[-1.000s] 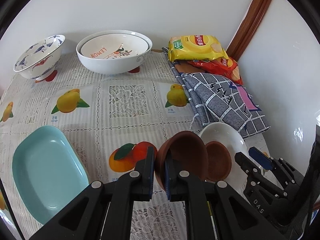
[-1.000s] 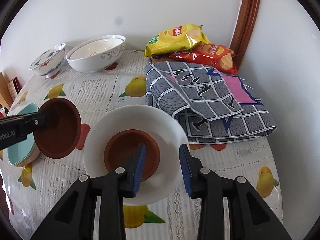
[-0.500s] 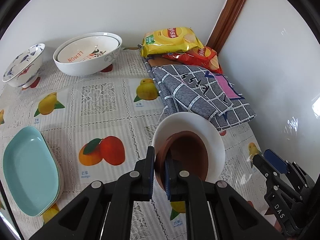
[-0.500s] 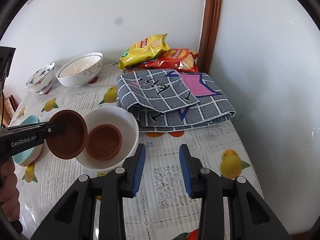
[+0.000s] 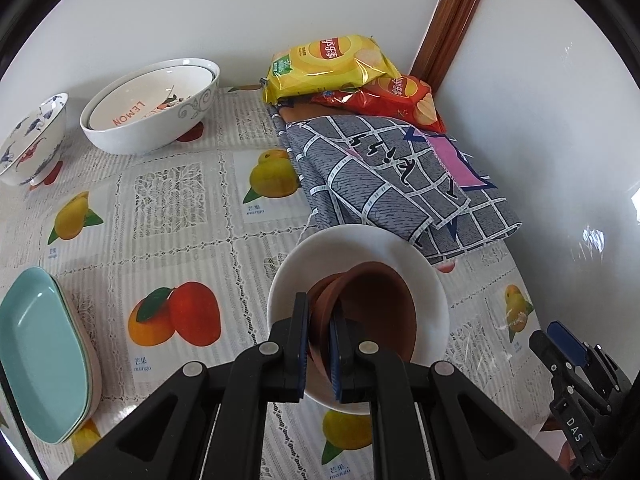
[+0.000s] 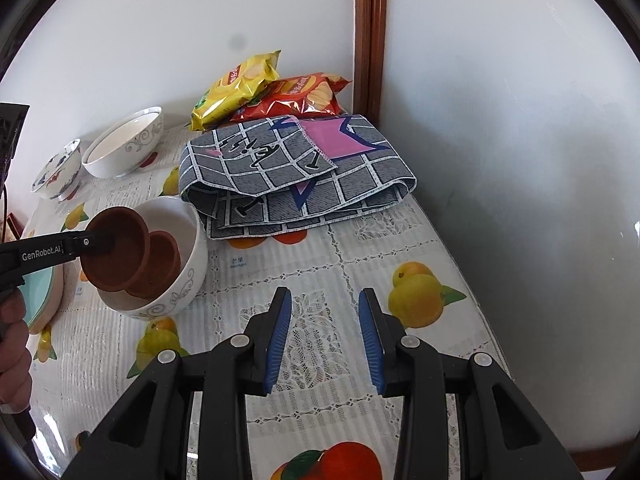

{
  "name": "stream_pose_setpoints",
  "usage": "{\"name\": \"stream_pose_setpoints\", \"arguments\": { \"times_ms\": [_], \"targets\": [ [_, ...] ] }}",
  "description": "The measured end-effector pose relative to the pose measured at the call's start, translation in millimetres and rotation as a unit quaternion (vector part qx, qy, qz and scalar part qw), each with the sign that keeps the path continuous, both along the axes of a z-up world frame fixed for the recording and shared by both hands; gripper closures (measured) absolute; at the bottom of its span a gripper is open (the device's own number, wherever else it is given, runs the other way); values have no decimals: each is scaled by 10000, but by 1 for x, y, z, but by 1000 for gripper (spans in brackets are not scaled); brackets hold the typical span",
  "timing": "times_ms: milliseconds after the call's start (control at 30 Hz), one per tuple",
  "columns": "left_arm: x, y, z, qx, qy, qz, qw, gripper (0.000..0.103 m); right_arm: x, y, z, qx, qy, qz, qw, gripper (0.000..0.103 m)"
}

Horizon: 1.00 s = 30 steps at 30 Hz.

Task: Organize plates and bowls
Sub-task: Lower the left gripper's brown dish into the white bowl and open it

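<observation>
Far ahead of the fingertips, against the white wall (image 5: 200, 8): a yellow chip bag (image 5: 328, 66), lying partly on top of a red chip bag (image 5: 392, 100) just to its right. Behind both, in the corner, a brown wooden trim (image 5: 452, 20) running upward. Closer in from the bags and touching them: a folded grey checked cloth (image 5: 380, 184) with a pink patch, spread flat, its near edge just beyond the fingertips of the left-hand view and up-left of those in the right-hand view. Beneath everything, a lace-patterned tablecloth (image 5: 168, 188) printed with mangoes and other fruit, wrinkled under a clear cover directly below the fingers.
</observation>
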<state>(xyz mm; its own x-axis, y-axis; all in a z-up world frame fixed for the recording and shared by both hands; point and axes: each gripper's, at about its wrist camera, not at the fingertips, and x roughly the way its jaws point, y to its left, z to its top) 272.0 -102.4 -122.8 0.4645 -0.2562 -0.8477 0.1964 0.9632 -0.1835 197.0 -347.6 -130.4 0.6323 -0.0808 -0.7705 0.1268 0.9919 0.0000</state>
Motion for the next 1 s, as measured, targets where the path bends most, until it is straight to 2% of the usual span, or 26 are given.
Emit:
{"name": "stream_pose_setpoints", "arguments": {
  "times_ms": [300, 400, 833, 1000],
  "targets": [
    [10, -5, -16, 176, 114, 87, 9997, 94, 3, -5, -5, 99, 68, 12, 9999, 68],
    [13, -3, -22, 58, 226, 79, 9997, 94, 3, -2, -6, 102, 78, 80, 9999, 68],
    [17, -9, -23, -97, 220, 13, 9997, 93, 7, 15, -6, 113, 134, 283, 9994, 64],
    [16, -11, -23, 91, 177, -137, 9997, 93, 10, 24, -7, 77, 165, 368, 9992, 63]
  ]
}}
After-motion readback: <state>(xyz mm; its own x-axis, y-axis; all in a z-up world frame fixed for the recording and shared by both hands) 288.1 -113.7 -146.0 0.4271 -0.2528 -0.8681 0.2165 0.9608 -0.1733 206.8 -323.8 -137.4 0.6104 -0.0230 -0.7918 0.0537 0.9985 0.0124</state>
